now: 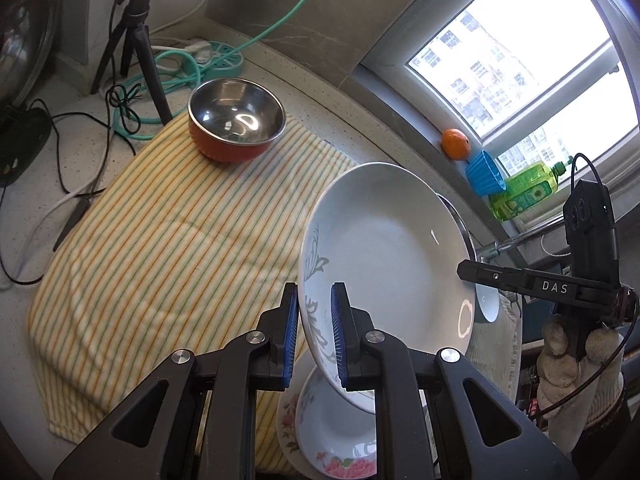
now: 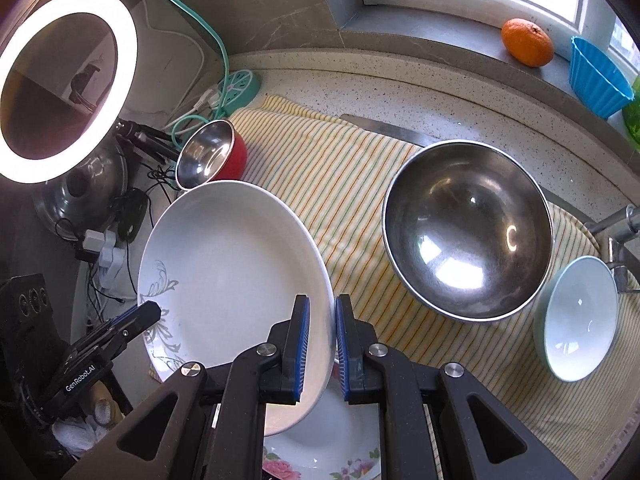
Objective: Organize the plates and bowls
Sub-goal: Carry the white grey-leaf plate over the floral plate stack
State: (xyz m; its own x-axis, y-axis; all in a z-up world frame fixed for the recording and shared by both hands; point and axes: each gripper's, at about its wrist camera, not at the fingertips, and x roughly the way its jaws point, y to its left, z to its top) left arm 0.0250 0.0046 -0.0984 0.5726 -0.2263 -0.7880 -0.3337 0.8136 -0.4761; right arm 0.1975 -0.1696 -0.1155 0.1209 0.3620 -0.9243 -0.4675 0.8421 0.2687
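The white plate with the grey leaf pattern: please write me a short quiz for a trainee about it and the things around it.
1. True or false: both grippers are shut on the white plate.
2. What lies right under the held plate? A) a floral plate B) the big steel bowl C) the orange
3. Fill in: the small steel bowl with the red outside stands on the striped ____.

Key
1. True: the left gripper clamps the patterned rim and the right gripper the opposite rim.
2. A: the floral plate; the big steel bowl sits beside, the orange on the sill.
3. cloth
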